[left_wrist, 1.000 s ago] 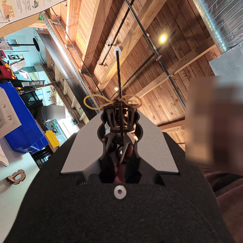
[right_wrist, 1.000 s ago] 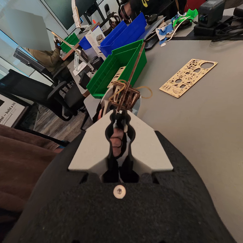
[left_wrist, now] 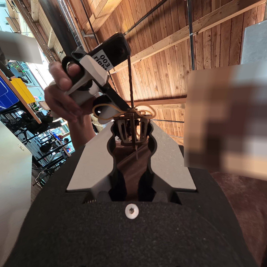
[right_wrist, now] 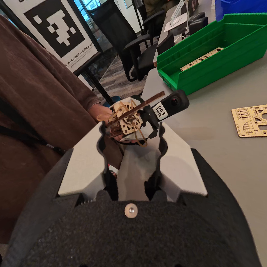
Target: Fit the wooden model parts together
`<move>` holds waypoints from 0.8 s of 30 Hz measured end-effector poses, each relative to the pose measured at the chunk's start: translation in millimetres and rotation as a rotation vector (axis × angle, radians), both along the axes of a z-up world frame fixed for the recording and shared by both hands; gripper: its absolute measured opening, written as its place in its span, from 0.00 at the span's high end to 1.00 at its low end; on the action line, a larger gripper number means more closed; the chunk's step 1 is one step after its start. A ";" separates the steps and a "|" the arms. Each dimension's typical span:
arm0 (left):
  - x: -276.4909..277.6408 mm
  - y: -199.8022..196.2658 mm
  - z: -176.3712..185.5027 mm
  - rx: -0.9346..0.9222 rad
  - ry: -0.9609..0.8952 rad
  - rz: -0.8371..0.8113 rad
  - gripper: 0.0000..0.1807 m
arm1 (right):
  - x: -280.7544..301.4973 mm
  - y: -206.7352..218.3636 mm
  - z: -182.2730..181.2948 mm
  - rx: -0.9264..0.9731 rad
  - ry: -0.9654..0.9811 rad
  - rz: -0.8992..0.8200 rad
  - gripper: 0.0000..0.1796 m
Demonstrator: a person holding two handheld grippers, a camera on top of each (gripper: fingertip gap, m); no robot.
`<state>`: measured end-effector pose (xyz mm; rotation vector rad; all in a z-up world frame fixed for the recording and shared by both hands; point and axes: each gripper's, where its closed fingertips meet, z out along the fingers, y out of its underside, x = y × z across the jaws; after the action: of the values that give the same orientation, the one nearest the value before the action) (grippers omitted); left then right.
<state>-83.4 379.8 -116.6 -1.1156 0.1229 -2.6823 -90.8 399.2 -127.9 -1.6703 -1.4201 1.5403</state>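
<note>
A small wooden model [left_wrist: 130, 130], a slotted cage with a thin dark stick [left_wrist: 130, 80] through it and a tan rubber band [left_wrist: 144, 111] looped on top, sits between my left gripper's fingertips [left_wrist: 131, 127], raised toward the wooden ceiling. The left gripper is shut on it. In the right wrist view the model [right_wrist: 125, 121] shows its pale round end plate, held by the left gripper [right_wrist: 130, 119] beyond. My right gripper [right_wrist: 130, 125] is open wide around the model, its left fingertip [right_wrist: 102, 127] beside the dark sticks. The right gripper also shows in the left wrist view [left_wrist: 117, 112], its tip at the rubber band.
A green bin [right_wrist: 180, 80] with a wooden sheet [right_wrist: 202, 59] stands on the grey table [right_wrist: 202, 166]. A laser-cut parts sheet [right_wrist: 252, 121] lies at the right. A person's brown sleeve [right_wrist: 36, 115] fills the left. A marker sign [right_wrist: 57, 28] and office chairs [right_wrist: 122, 43] stand behind. Left and right tips are no more than a few centimetres apart.
My right gripper has opened and let go of the model's stick. Both grippers have turned, and the left one still holds the model.
</note>
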 end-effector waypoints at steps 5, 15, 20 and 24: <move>0.0 -0.7 0.5 0.003 -0.001 -0.003 0.78 | 11.1 11.2 3.1 0.049 -0.033 -0.016 0.61; 5.5 5.2 -21.2 0.103 0.230 0.071 0.78 | 45.7 42.7 31.1 -0.179 -0.195 -0.137 0.80; -4.6 10.3 -15.7 0.014 0.111 0.030 0.78 | 46.3 33.6 40.6 0.020 -0.239 0.010 0.74; -3.9 7.9 -19.2 -0.030 0.079 -0.026 0.78 | 45.0 24.5 42.0 0.287 -0.311 0.104 0.66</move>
<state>-87.3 387.7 -135.8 -1.2377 0.1115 -2.6723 -45.7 423.7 -85.9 -1.7300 -1.8152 1.0924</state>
